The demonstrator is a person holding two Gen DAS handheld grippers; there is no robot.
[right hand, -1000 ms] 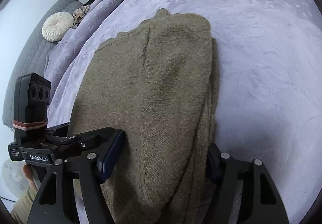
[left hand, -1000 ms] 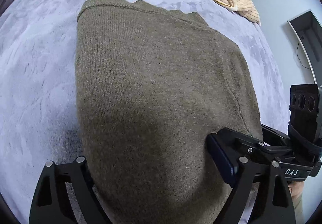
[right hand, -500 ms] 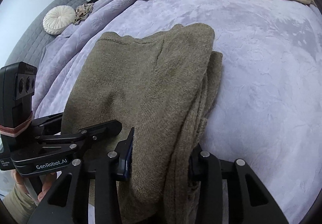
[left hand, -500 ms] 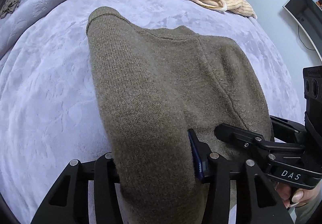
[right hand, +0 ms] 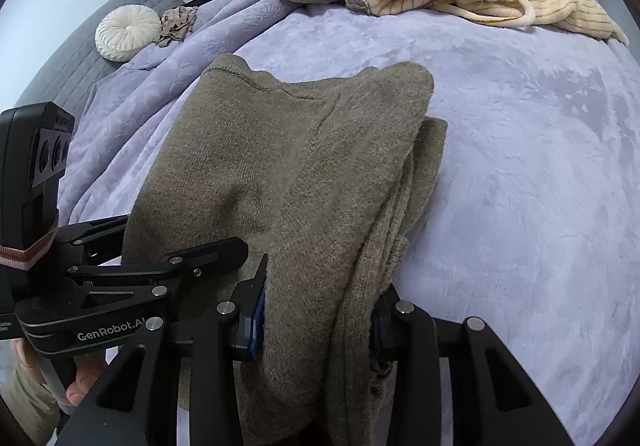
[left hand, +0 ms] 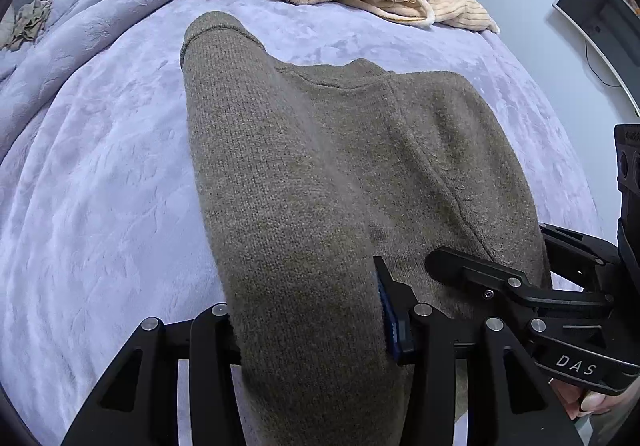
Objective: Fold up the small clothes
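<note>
Both the left gripper (left hand: pixel 312 320) and right gripper (right hand: pixel 318 320) pinch the sweater's (left hand: pixel 360 165) near hem; its length runs straight ahead of them.

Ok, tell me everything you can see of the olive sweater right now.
The olive sweater is a fuzzy, fine-knit garment with a stitched seam along its far edge. It is already folded in layers; stacked edges show along its right side in the right wrist view. Its far end lies on the lilac blanket, while the near end is bunched and raised off it. The left gripper pinches the near-left part and the right gripper the near-right. Nothing else touches it.
</note>
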